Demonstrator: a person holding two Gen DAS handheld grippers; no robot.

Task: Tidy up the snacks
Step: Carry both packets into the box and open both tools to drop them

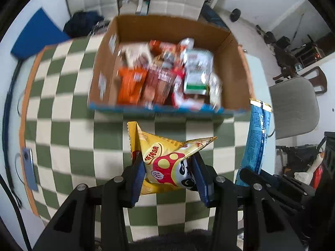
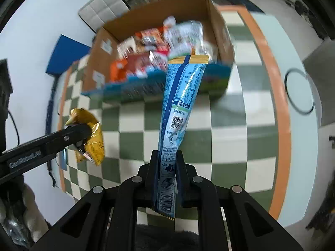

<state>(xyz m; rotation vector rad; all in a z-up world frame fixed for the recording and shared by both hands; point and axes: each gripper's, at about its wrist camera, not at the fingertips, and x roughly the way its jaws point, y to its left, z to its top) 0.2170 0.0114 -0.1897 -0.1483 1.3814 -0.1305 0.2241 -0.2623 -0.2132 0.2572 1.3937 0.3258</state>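
Cardboard box [image 1: 234, 62] sits ahead of both my grippers on the green-and-cream checked cloth [image 1: 69, 138], open at the top, with a blue printed band along its near wall. Inside it I see a loose heap of snack packets: an orange pack [image 1: 130, 85] at the near left, a reddish one [image 1: 159, 83] beside it in the middle, a white-and-green pouch [image 1: 196, 73] toward the right, and smaller pale packets behind them. The contents are blurred, so I can't read any of them.

My left gripper [image 1: 169, 167] is clamped on a yellow snack bag [image 1: 167, 159] with a red spotted mushroom on its front; the blue pads press into both sides, and the bag is off the cloth, short of the box.

My right gripper [image 2: 166, 175] is closed tight on a long light-blue packet [image 2: 180, 96], pinched near its barcode end. The packet stands out along the fingers, its gold-edged top overlapping the box's near wall in the right wrist view, though it is outside the box.
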